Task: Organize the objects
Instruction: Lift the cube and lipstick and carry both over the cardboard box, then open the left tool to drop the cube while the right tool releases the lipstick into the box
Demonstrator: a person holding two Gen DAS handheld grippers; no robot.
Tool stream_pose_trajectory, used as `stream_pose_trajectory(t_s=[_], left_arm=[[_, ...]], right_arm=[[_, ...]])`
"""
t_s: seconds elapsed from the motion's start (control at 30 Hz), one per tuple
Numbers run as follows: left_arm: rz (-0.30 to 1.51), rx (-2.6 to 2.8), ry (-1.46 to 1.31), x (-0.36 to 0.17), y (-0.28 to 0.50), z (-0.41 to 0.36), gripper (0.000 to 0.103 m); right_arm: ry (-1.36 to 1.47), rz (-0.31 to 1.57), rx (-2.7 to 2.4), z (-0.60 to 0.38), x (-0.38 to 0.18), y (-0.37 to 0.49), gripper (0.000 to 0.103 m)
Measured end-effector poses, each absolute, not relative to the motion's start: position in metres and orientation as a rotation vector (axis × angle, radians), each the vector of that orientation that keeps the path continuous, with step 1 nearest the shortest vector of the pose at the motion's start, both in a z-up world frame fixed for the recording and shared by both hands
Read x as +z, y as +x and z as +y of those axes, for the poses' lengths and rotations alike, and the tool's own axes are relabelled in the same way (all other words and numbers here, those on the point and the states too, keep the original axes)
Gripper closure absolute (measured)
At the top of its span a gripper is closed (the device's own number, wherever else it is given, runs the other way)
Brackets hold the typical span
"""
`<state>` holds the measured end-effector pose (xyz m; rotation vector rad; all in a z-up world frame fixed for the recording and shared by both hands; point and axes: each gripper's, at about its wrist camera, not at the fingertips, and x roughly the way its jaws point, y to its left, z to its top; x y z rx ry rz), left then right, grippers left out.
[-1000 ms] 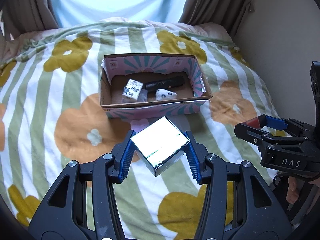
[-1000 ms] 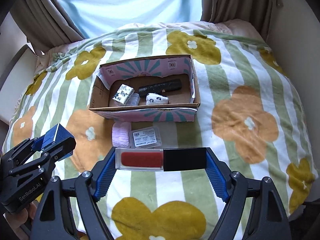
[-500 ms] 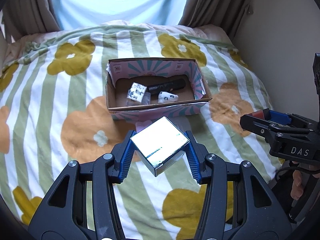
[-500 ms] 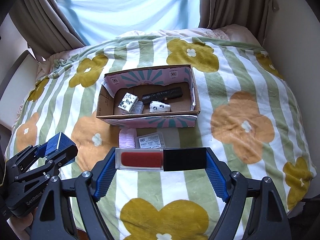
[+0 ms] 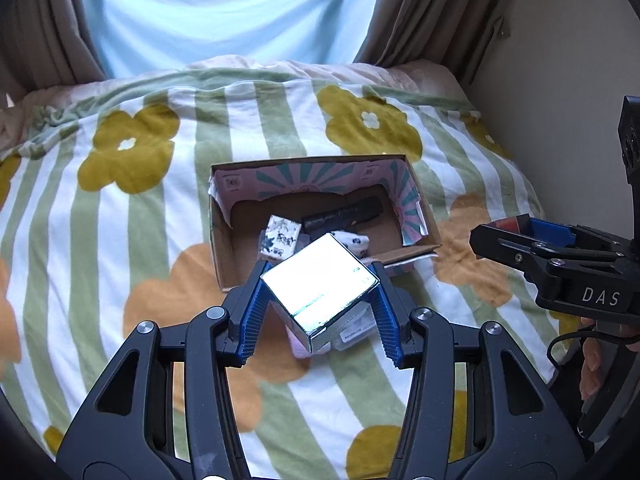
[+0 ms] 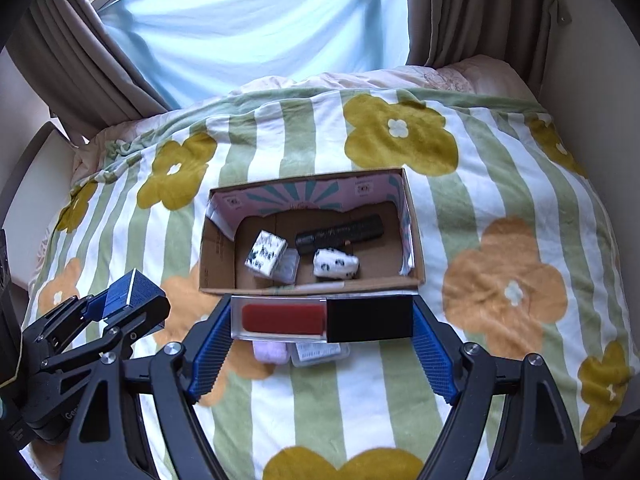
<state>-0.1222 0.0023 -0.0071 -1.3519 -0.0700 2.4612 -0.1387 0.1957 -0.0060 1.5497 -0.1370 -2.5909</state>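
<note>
My left gripper [image 5: 318, 300] is shut on a shiny silver box [image 5: 320, 282], held above the near wall of an open cardboard box [image 5: 224, 256]. My right gripper [image 6: 322, 318] is shut on a red-and-black lipstick case [image 6: 322, 317], held crosswise just short of the cardboard box [image 6: 208, 256]. Inside that box lie a black remote [image 6: 340, 234], a white patterned cube [image 6: 266, 256], a clear case [image 6: 289, 268] and a spotted white roll [image 6: 334, 263]. A pink roll [image 6: 272, 352] and a clear labelled case [image 6: 318, 354] rest on the blanket below the right gripper.
The flowered, striped blanket [image 6: 500, 208] covers the whole bed. Curtains [image 6: 80, 52] and a bright window stand behind it. A wall [image 5: 560, 100] runs along the right side. A person's hand [image 5: 592, 364] holds the right gripper's handle.
Both grippers have moved forward and higher, toward the cardboard box. Both held objects now sit near the box's front wall. Each grip is unchanged.
</note>
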Motion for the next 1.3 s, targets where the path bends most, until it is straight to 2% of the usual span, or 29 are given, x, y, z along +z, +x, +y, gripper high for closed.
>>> stream_pose_trajectory(t_s=[0.23, 0.6, 0.87, 1.17, 1.2, 1.23, 1.27, 1.3], left_arm=[[-0.031, 2.426, -1.384, -0.039, -0.195, 0.010, 0.058], [-0.024, 2.368, -1.550, -0.139, -0.292, 0.021, 0.058], [-0.026, 2.355, -1.627, -0.187, -0.321, 0.021, 0.058], [0.037, 2.338, -1.661, -0.195, -0.325, 0.030, 0.057], [0.038, 2.337, -1.658, -0.194, -0.324, 0.031, 0.051], [0.031, 2.330, -1.645, -0.191, -0.323, 0.031, 0.036], [0.018, 2.308, -1.626, -0.189, -0.322, 0.033, 0.026], [0.043, 2.308, -1.619, -0.187, -0.321, 0.037, 0.002]], right_arm=[[1.604, -0.132, -2.567, 0.189, -0.042, -0.211, 0.024], [1.743, -0.145, -2.498, 0.180, -0.133, -0.299, 0.024], [1.806, -0.107, -2.456, 0.177, -0.176, -0.327, 0.024], [1.839, -0.125, -2.435, 0.177, -0.185, -0.334, 0.023], [1.852, -0.133, -2.437, 0.179, -0.185, -0.335, 0.021], [1.858, -0.150, -2.443, 0.182, -0.185, -0.335, 0.015], [1.856, -0.165, -2.442, 0.183, -0.184, -0.335, 0.012], [1.848, -0.181, -2.440, 0.185, -0.184, -0.335, 0.005]])
